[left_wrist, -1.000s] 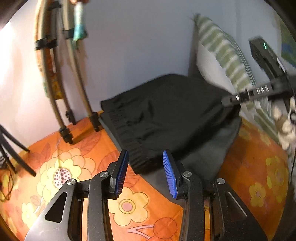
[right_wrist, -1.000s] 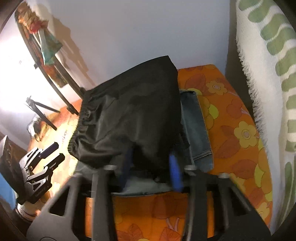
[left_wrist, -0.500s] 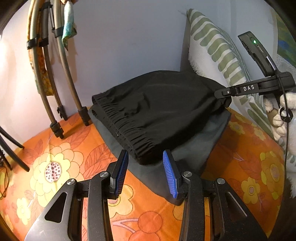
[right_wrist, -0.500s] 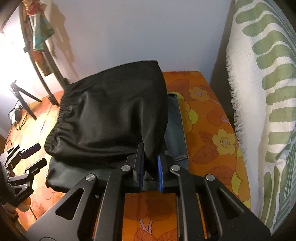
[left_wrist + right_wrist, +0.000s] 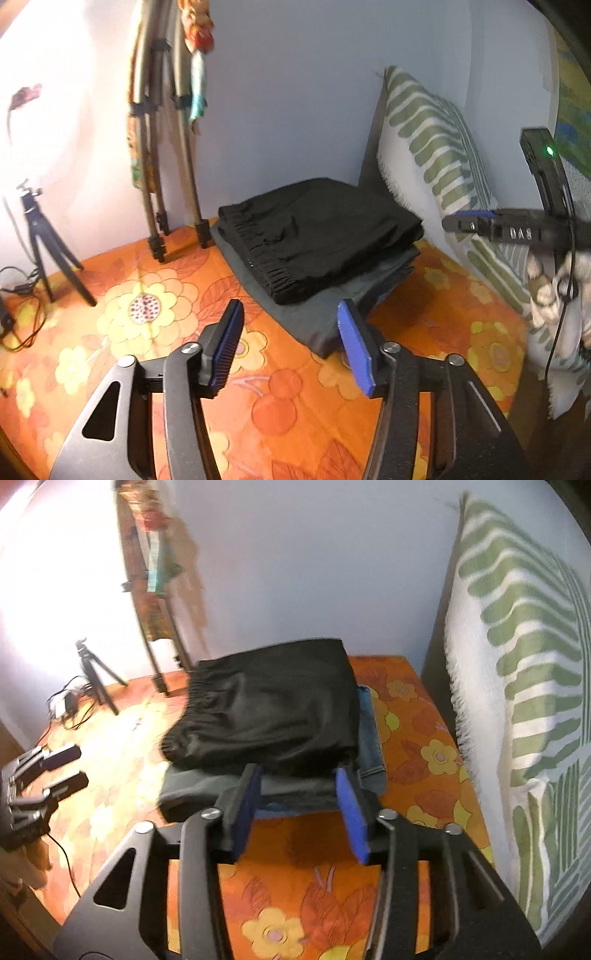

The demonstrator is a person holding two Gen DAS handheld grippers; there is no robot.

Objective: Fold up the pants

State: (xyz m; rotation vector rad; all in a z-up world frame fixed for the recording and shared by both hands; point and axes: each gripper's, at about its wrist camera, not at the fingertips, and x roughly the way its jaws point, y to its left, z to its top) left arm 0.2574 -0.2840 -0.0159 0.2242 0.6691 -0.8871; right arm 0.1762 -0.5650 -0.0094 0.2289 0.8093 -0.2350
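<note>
The folded black pants [image 5: 314,236] lie on top of a stack of folded grey and blue garments [image 5: 325,317] on the orange flowered bedsheet [image 5: 155,306]. They also show in the right wrist view [image 5: 269,709]. My left gripper [image 5: 291,343] is open and empty, just short of the stack's near corner. My right gripper [image 5: 299,805] is open and empty, close to the stack's near edge; it also shows at the right of the left wrist view [image 5: 476,223], beside the pants and apart from them.
A green-striped white pillow [image 5: 517,672] stands along the right. Tripod legs [image 5: 162,206] lean on the wall behind the stack. A small black tripod [image 5: 40,240] and cables [image 5: 18,295] sit at the far left.
My right gripper has opened and let go of the black pants, then drawn back. The pants now lie flat on the stack. My left gripper has pulled back from the stack.
</note>
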